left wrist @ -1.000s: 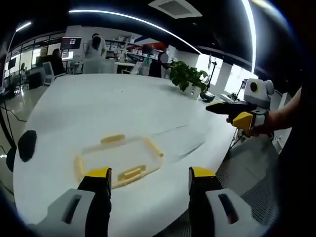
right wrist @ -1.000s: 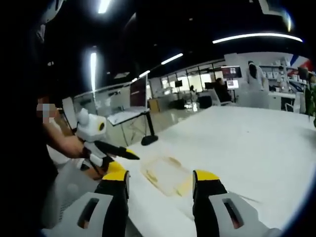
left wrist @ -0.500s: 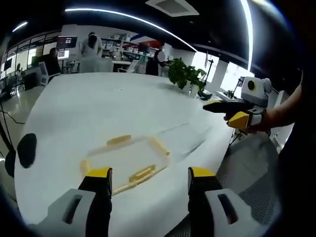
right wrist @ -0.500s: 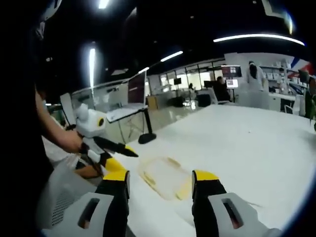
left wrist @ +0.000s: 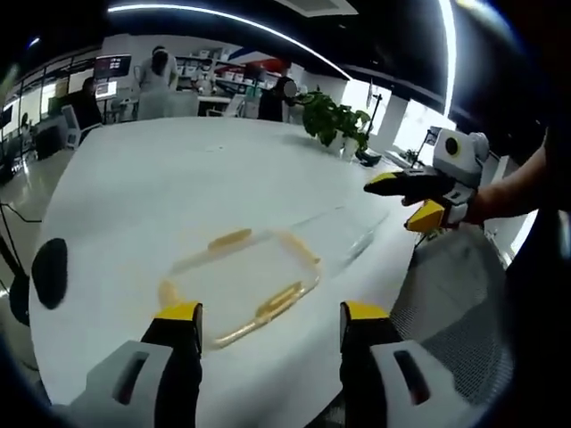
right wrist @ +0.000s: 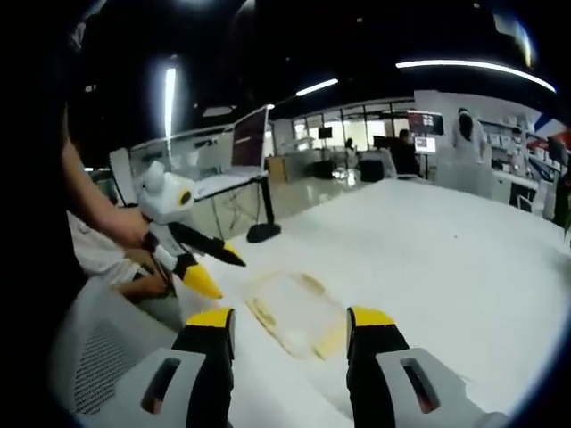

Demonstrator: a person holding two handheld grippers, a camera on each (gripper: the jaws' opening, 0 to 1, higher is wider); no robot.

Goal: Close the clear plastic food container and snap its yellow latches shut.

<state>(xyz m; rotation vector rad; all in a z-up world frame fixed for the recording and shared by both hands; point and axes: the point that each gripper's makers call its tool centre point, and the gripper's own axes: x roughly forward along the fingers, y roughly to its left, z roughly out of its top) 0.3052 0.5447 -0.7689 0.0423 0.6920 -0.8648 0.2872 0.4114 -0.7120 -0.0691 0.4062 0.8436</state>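
The clear plastic food container [left wrist: 239, 278] lies flat on the white tabletop [left wrist: 196, 187], close to its near edge, with yellow latches [left wrist: 229, 239] along its sides; whether they are snapped down is too blurred to tell. The left hand-held gripper [left wrist: 266, 314] hovers above it, jaws apart and empty. The right hand-held gripper [right wrist: 291, 319] hangs off to the side, jaws likewise apart — nothing held. The risk, I judge: the light container sits near the edge, so a one-sided press on a latch could skid it off.
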